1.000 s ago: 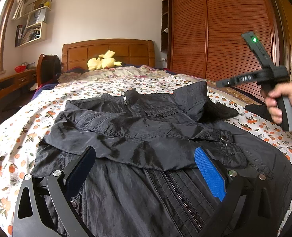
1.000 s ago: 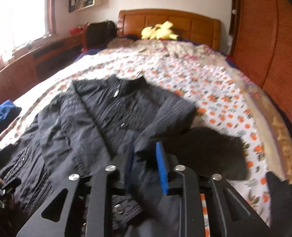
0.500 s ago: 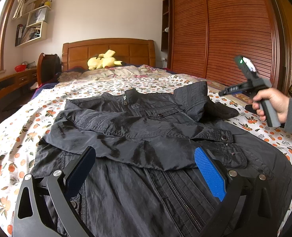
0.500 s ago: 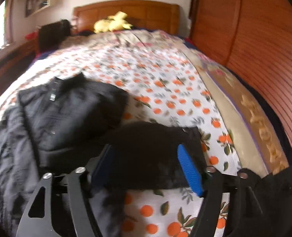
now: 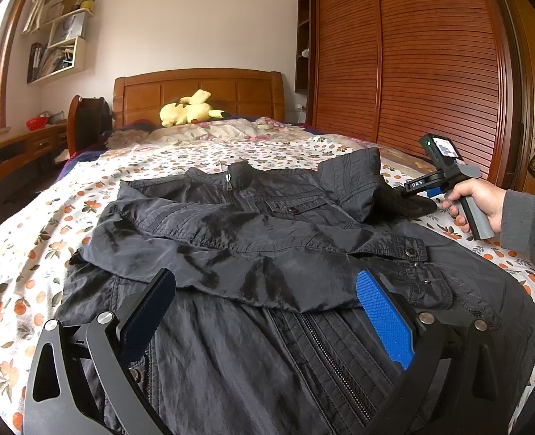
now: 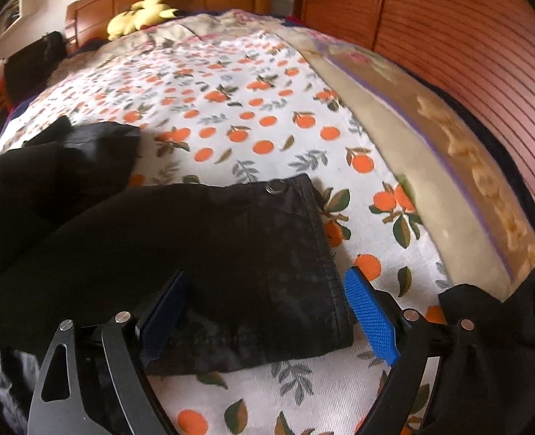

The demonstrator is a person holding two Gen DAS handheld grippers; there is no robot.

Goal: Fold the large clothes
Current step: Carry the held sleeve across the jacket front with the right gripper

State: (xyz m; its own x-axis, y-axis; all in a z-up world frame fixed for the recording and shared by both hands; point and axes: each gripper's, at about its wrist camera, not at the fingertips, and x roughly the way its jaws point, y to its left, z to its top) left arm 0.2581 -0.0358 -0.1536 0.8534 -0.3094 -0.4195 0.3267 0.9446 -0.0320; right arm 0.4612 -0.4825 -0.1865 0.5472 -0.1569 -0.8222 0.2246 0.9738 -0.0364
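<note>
A black jacket (image 5: 253,239) lies front up on the bed, one sleeve folded across its chest. My left gripper (image 5: 265,282) hovers open over the lower front by the zipper, with nothing between its pads. The other sleeve stretches to the right, and its cuff (image 6: 260,261) with a snap button lies flat on the sheet. My right gripper (image 6: 267,279), held in a hand (image 5: 474,199), points down at that cuff. Its jaws are opening and straddle the cuff without pressing it.
The orange-print sheet (image 6: 253,116) covers the bed, with a beige blanket edge (image 6: 412,166) along the right side. A yellow plush toy (image 5: 187,110) rests by the wooden headboard (image 5: 195,90). A slatted wardrobe (image 5: 430,65) stands to the right, and a desk (image 5: 10,148) to the left.
My right gripper swung right and down from over the jacket's chest to the outstretched sleeve cuff, and its jaws widened. The left gripper and jacket stayed still.
</note>
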